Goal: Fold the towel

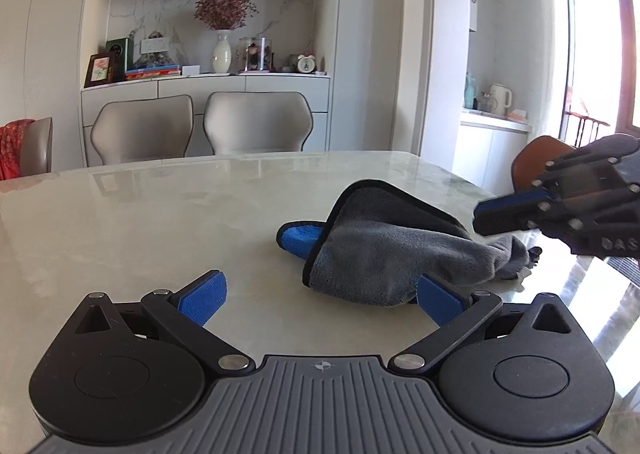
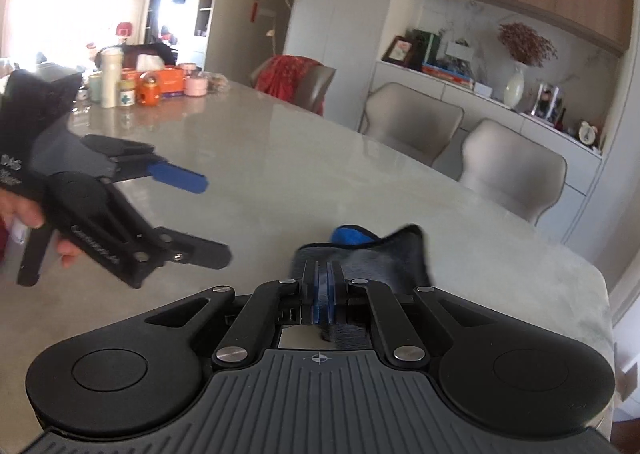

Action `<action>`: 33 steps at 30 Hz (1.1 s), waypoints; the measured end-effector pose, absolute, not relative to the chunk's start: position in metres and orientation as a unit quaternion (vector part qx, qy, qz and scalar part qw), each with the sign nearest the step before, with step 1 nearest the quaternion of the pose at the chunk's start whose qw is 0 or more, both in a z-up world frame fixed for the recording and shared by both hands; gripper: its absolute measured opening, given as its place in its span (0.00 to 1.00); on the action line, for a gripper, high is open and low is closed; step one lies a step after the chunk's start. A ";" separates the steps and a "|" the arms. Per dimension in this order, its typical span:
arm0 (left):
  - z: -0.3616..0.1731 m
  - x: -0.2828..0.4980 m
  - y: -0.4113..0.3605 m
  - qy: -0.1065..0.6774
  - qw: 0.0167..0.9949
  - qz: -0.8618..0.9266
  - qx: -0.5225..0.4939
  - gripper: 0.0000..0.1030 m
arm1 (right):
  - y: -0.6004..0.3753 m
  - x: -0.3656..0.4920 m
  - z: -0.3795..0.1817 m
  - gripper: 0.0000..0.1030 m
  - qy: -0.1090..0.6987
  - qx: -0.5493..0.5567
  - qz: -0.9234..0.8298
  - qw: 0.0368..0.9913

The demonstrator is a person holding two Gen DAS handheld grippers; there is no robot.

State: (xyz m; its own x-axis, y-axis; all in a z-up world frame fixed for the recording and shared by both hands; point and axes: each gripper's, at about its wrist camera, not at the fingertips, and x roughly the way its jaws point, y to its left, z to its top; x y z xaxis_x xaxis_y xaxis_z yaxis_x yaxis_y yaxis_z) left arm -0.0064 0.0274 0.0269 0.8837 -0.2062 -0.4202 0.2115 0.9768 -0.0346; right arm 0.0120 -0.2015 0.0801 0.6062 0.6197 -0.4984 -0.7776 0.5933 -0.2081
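One towel (image 1: 384, 250), grey with a blue underside, lies bunched on the marble table (image 1: 160, 214) at about two o'clock from the left gripper (image 1: 320, 298), whose jaws gape wide around nothing. The right gripper (image 2: 323, 286) is clamped tight on the towel's near corner. Two pale chairs (image 1: 256, 122) stand at twelve o'clock before a sideboard. The table's right edge runs close beside the towel; bare marble spreads toward ten o'clock.
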 end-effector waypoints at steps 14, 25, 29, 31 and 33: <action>0.030 -0.006 -0.015 0.185 0.966 -0.159 0.081 1.00 | -0.256 0.121 0.038 0.09 0.268 -0.112 0.261 0.920; 0.002 0.010 -0.016 0.220 0.957 -0.175 0.076 1.00 | -0.251 0.154 0.012 0.46 0.312 -0.103 0.285 0.900; 0.003 0.009 -0.011 0.220 0.957 -0.176 0.065 1.00 | -0.246 0.156 0.003 0.45 0.321 -0.106 0.295 0.894; 0.003 0.009 -0.010 0.220 0.957 -0.174 0.065 1.00 | -0.242 0.151 0.001 0.26 0.309 -0.122 0.301 0.894; 0.003 0.010 -0.009 0.222 0.957 -0.173 0.065 1.00 | -0.236 0.144 0.003 0.09 0.302 -0.148 0.308 0.890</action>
State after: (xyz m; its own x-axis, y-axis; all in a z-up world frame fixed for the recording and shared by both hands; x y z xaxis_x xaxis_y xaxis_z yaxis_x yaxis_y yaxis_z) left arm 0.0097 -0.0088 0.0034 0.8413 -0.3023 -0.4481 0.3598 0.9319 0.0469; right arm 0.1440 -0.2356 0.0027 0.6282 0.4583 -0.6288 -0.6368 0.7672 -0.0771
